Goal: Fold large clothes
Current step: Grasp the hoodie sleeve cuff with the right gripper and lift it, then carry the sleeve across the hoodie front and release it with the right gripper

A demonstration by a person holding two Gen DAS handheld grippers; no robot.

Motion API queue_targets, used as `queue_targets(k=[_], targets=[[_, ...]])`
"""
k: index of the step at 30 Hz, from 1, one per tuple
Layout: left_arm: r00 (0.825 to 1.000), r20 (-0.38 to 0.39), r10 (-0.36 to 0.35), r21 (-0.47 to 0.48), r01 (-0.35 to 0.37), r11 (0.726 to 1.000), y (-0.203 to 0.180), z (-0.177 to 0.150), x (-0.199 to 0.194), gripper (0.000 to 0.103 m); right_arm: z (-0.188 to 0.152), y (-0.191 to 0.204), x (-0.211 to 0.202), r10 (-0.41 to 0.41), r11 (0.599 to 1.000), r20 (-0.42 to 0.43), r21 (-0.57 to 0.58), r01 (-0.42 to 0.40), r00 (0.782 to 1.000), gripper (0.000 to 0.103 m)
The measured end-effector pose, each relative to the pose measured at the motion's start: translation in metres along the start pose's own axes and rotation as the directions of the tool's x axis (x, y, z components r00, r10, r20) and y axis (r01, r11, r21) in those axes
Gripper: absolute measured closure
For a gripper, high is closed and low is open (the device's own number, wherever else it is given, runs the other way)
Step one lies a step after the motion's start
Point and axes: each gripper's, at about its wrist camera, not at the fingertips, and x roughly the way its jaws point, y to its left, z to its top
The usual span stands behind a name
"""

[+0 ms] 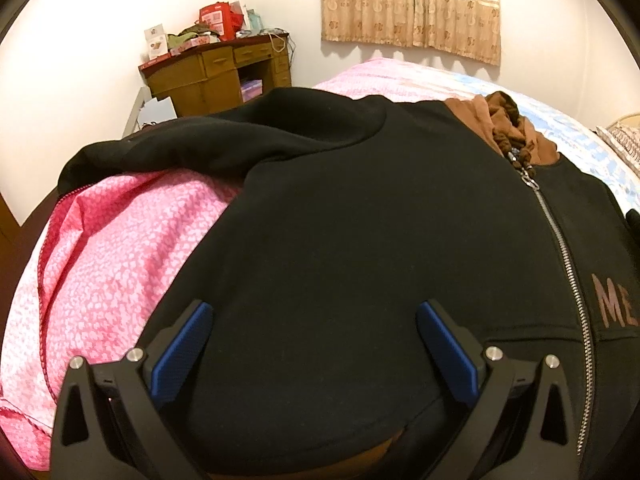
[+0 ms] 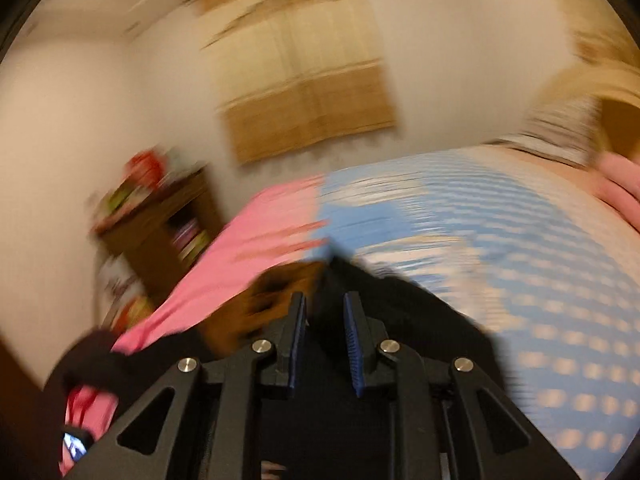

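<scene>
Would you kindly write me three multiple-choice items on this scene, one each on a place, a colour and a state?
1. Where does the desk stand?
A. In the room's corner, beyond the bed
B. Under the curtain
C. On the bed

2. What colour is the hoodie's lining at the neck?
A. Green
B. Brown
C. White

3. How do the left gripper's jaws stand?
A. Shut on the zipper
B. Shut on the quilt
C. Wide apart, with nothing pinched

Answers:
1. A: the desk fills the far corner, left of the curtain.
2. B: brown cloth shows above the zipper.
3. C: the hoodie shows between the two blue pads, which stand far apart.
</scene>
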Motion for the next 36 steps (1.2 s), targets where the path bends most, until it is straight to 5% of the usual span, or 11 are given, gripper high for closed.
queue_targets(k=[4, 9, 15, 17, 18, 20, 23, 25, 31, 34, 36], targets=[[1.0, 0.001, -0.015, -0.009, 0.015, 1.0, 0.002, 0.0, 0.0, 0.0, -0.049, 0.081, 0.065, 0.105, 0.991, -0.125, -0.067, -0.113, 0.987, 0.084], [0.999, 0.006, -0.032, -0.015, 0.033, 0.999, 0.005, -0.001, 0.0, 0.0, -0.112, 0.119, 0.121, 0.252, 0.966, -0.256, 0.004, -0.26, 0.933, 0.084], [0.999, 0.014, -0.042, -0.019, 0.043, 0.999, 0.006, -0.002, -0.001, 0.0, -0.098, 0.094, 0.079, 0.327, 0.945, -0.152, 0.051, -0.323, 0.933, 0.081], [0.999, 0.014, -0.043, -0.019, 0.043, 0.999, 0.006, -0.002, -0.001, 0.0, -0.08, 0.069, 0.065, 0.356, 0.932, -0.11, 0.115, -0.344, 0.928, 0.045], [0.999, 0.015, -0.044, -0.019, 0.044, 0.999, 0.006, -0.002, -0.001, 0.0, -0.072, 0.049, 0.058, 0.394, 0.911, -0.086, 0.166, -0.377, 0.915, 0.008], [0.999, 0.016, -0.044, -0.02, 0.044, 0.999, 0.005, -0.002, -0.001, 0.0, -0.062, 0.012, 0.048, 0.44, 0.873, -0.06, 0.26, -0.412, 0.896, 0.001], [0.999, 0.017, -0.042, -0.019, 0.043, 0.999, 0.005, -0.002, -0.001, 0.0, -0.056, -0.01, 0.052, 0.259, 0.957, -0.2, 0.186, -0.223, 0.945, 0.001], [0.999, 0.016, -0.04, -0.017, 0.04, 0.999, 0.005, -0.002, -0.002, 0.0, -0.064, -0.012, 0.061, 0.133, 0.991, -0.285, 0.054, -0.122, 0.949, 0.001], [0.999, 0.015, -0.04, -0.017, 0.041, 0.999, 0.005, -0.002, -0.002, 0.0, -0.1, -0.013, 0.105, 0.039, 0.998, -0.392, -0.029, -0.054, 0.919, 0.001], [0.999, 0.016, -0.04, -0.017, 0.04, 0.999, 0.005, -0.002, -0.002, 0.0, -0.12, -0.022, 0.13, -0.027, 0.998, -0.461, -0.059, -0.001, 0.887, 0.001], [0.999, 0.016, -0.041, -0.018, 0.041, 0.999, 0.005, -0.002, -0.002, 0.0, -0.125, -0.028, 0.135, -0.092, 0.994, -0.463, -0.095, 0.054, 0.882, 0.01]])
